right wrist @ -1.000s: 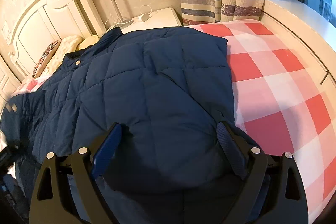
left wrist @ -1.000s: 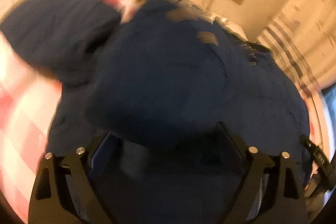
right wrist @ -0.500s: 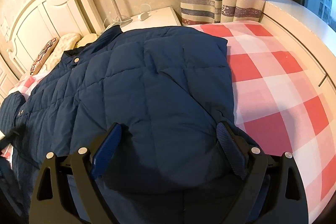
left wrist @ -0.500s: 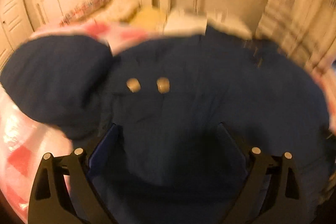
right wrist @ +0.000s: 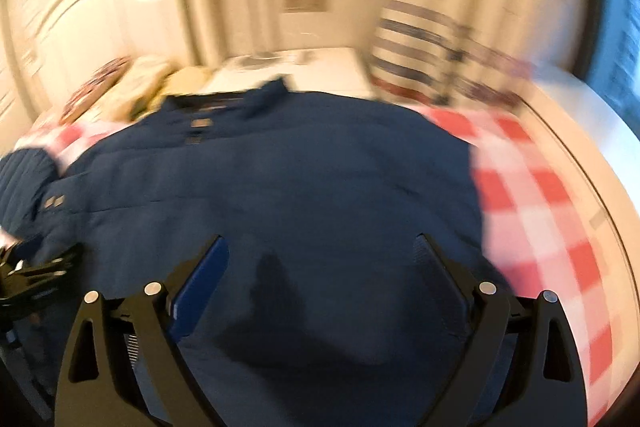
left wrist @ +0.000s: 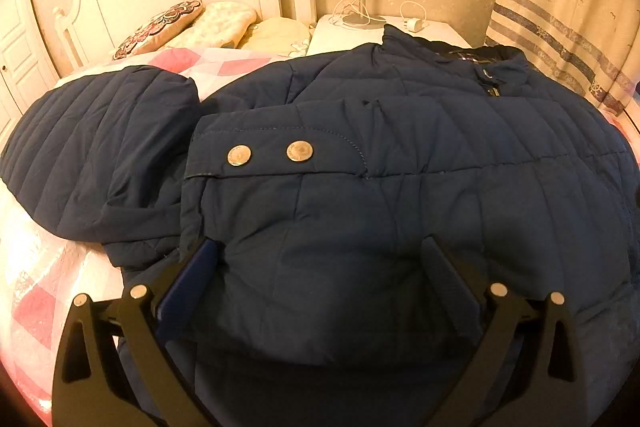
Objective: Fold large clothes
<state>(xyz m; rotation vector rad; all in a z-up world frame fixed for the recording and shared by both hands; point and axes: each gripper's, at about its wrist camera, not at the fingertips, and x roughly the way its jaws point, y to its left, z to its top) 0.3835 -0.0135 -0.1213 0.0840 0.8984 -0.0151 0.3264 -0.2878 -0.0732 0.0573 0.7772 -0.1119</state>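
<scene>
Jacket sprawls over the checked bed, left gripper spread wide with fabric bunched between its jaws, grip unclear, while right view's all blur, right gripper wide open above the navy.

Left black plastic two-finger gripper: angular fingers, blue inner pads, two silver screw heads per finger. Right black plastic two-finger gripper: identical build, blue pad, silver screws

I see the jacket spread on the bed, pillows behind it, nightstand right of them, probably touching.
</scene>
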